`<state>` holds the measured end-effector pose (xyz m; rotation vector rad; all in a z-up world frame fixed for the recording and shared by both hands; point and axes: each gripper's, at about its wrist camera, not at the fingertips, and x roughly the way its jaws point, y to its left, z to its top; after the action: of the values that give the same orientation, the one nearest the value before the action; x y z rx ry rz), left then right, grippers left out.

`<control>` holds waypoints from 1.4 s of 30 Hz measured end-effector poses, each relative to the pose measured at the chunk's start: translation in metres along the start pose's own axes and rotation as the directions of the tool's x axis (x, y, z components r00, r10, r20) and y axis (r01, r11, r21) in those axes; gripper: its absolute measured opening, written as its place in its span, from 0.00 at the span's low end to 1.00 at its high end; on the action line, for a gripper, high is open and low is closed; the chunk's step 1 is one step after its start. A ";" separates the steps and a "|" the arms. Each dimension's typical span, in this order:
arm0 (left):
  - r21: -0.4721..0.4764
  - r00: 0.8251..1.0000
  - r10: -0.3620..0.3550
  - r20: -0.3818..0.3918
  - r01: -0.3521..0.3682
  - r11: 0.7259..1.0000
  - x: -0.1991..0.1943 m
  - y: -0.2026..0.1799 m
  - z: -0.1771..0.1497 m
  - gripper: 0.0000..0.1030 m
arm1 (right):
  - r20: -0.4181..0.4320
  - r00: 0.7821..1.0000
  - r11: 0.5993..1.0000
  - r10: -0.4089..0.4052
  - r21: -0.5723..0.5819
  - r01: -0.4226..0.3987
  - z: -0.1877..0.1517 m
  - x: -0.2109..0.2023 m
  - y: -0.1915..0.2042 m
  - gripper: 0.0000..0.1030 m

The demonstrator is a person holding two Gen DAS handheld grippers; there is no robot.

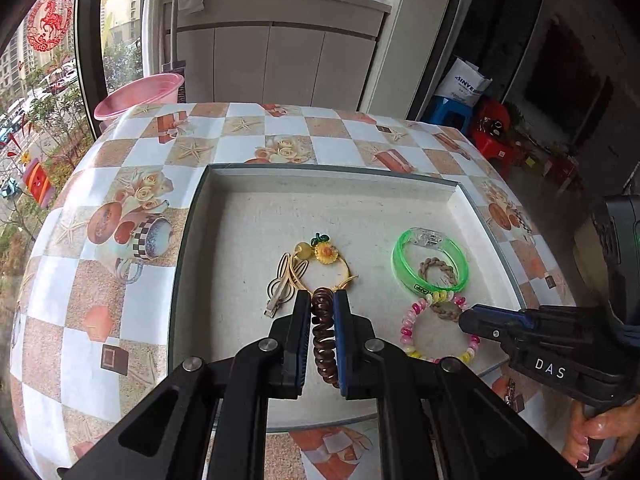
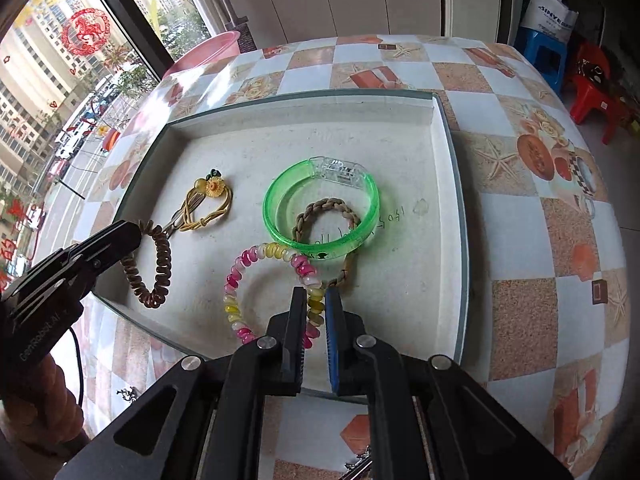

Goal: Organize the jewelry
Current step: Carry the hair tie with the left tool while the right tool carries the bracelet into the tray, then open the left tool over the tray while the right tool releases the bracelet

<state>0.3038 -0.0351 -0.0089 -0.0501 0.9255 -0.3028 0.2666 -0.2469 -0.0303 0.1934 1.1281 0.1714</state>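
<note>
**Both claws clamped on hair ties in tray**

Brown spiral tie (image 1: 322, 336) pinched in left gripper (image 1: 322, 300), jaws nearly closed on it, tray (image 1: 224, 216) near edge. Pink/yellow bead bracelet (image 2: 256, 292) gripped by right gripper (image 2: 316, 300) w/ narrow gap. Green bangle (image 2: 320, 216) at 12 o'clock from beads, overlapping braided band (image 2: 320, 208). Flower tie (image 2: 210, 200) at 10.

Ahead of you, daylight from the tall window with a red horse paper-cut (image 1: 50, 20) falls on the checkered starfish-print counter (image 1: 248, 128), white cabinets (image 1: 276, 64) behind, blue plastic stool (image 2: 544, 54) and red plastic stool (image 2: 592, 94) beside.
</note>
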 end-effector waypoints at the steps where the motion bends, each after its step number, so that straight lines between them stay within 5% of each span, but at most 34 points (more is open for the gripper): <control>1: 0.000 1.000 0.007 -0.003 -0.007 1.000 0.005 0.001 0.001 0.23 | 0.001 1.000 1.000 -0.003 0.005 0.003 0.002 0.002 -0.002 0.09; 13: -0.007 0.998 0.067 -0.018 -0.067 0.998 0.037 0.005 0.011 0.23 | 0.066 0.996 0.997 -0.067 0.044 0.065 0.029 0.013 -0.018 0.09; 25: 0.009 0.990 0.143 -0.022 -0.143 0.990 0.041 0.002 0.006 0.24 | 0.054 0.997 0.998 -0.046 0.037 0.044 0.023 0.015 -0.015 0.11; 27: 0.025 0.988 0.155 -0.012 -0.155 0.988 0.038 -0.002 0.006 0.24 | 0.061 0.998 0.998 -0.032 0.048 0.029 0.024 0.013 -0.017 0.15; 29: 0.048 0.986 0.168 0.001 -0.167 0.985 0.035 -0.008 0.006 0.24 | 0.068 0.998 0.998 -0.012 0.067 0.007 0.024 0.009 -0.019 0.44; 31: 0.070 0.983 0.183 0.015 -0.184 0.980 0.033 -0.013 0.006 0.24 | 0.087 0.996 0.996 0.017 0.083 -0.024 0.024 0.003 -0.021 0.59; 42: 0.099 0.982 0.183 0.048 -0.187 0.977 0.018 -0.025 0.011 0.24 | 0.182 0.983 0.993 0.038 0.106 -0.058 0.027 -0.035 -0.024 0.59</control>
<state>0.3167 -0.0655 -0.0121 0.1244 0.8678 -0.1751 0.2776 -0.2800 0.0065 0.3292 0.9543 0.1316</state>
